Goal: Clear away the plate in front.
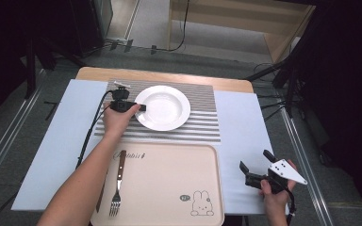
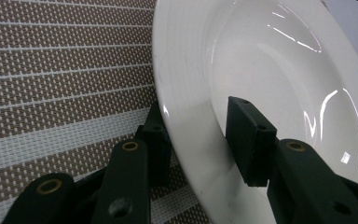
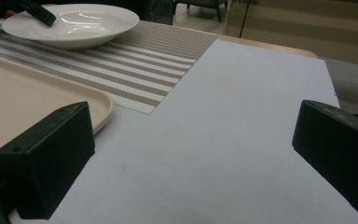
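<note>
The white plate (image 1: 162,107) sits on the striped placemat (image 1: 193,127), upper centre of the high view. The left gripper (image 1: 139,107) straddles its left rim (one jaw above, one below); contact cannot be told. The right gripper (image 1: 254,167), lower right, stands wide and empty.

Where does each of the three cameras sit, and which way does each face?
High view: above the person's side, looking forward and down on the beige plastic tray, steel fork and striped woven placemat; both forearms and hands show.
Left gripper view: rides the left gripper, looking along its black jaws, which straddle the rim of the white ceramic plate.
Right gripper view: rides the right gripper, low over the pale table cover, jaws apart.
Shared: all three views show the plate and the placemat.
</note>
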Demonstrator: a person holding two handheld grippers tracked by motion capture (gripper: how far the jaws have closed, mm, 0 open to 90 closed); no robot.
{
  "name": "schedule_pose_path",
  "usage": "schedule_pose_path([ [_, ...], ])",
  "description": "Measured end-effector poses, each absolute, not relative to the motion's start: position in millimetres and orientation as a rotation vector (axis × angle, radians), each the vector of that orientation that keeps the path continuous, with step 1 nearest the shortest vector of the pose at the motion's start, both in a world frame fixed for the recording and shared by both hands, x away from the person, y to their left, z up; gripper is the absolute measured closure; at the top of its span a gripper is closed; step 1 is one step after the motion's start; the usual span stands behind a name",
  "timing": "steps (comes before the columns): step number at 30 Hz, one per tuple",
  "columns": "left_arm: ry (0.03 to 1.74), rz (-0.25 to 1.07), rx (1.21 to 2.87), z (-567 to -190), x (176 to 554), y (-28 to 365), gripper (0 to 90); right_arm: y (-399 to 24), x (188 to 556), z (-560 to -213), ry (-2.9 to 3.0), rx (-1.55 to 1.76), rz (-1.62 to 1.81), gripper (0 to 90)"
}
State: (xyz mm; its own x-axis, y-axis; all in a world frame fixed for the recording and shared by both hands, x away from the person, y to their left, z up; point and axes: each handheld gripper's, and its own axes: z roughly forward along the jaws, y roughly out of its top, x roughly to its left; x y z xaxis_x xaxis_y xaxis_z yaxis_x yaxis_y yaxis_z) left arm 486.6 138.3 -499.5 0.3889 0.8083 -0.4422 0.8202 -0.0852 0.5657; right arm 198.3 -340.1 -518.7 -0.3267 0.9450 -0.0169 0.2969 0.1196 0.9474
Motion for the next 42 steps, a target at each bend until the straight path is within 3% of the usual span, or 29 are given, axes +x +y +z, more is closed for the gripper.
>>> schedule_pose_path([
  [9, 1.309, -0.045, 1.823, -492.9, 479.0, 142.0, 65.8, -339.9, 198.2, -518.8, 1.727, 1.214, 1.220, 0.0],
  [11, 1.276, -0.097, 1.825, -490.3, 476.8, 139.2, 71.7, -339.4, 198.8, -518.9, 1.730, 1.209, 1.216, 0.0],
  [15, 1.241, -0.062, 1.870, -483.8, 471.4, 130.5, 77.2, -338.9, 198.6, -518.8, 1.732, 1.208, 1.211, 0.0],
  [42, 1.237, -0.093, 1.771, -465.1, 460.9, 132.5, 80.8, -339.1, 198.5, -518.7, 1.729, 1.208, 1.210, 0.0],
])
